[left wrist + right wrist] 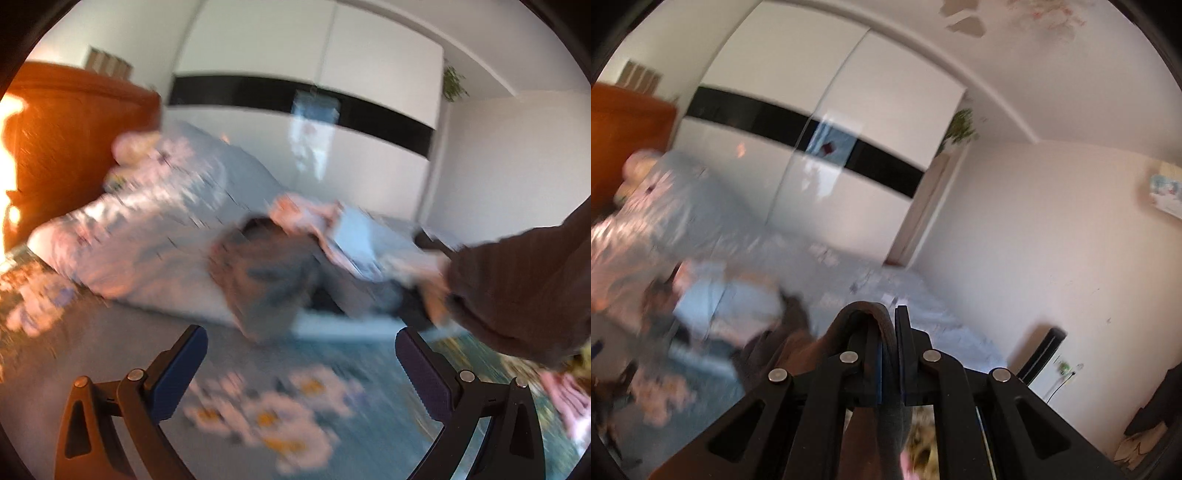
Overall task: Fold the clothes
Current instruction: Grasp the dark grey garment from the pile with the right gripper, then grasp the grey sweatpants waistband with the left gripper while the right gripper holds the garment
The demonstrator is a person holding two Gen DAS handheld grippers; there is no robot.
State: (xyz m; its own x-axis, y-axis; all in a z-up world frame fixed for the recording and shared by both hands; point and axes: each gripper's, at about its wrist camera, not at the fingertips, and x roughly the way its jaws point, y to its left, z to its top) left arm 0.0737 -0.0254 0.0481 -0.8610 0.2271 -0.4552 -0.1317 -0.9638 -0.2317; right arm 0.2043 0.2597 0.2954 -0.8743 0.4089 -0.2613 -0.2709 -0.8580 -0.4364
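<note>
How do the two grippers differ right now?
The left gripper stands wide open with nothing between its fingers; the right gripper is shut on a dark brown cloth. The left looks down at the flowered bedding; the right looks across at the wardrobe and wall. Both are black with blue pads.

A white wardrobe (827, 122) with a black band fills the far wall. A wooden headboard (74, 133) glows orange in sunlight at left. White walls (1052, 229), a plant (962, 127) up high.
</note>
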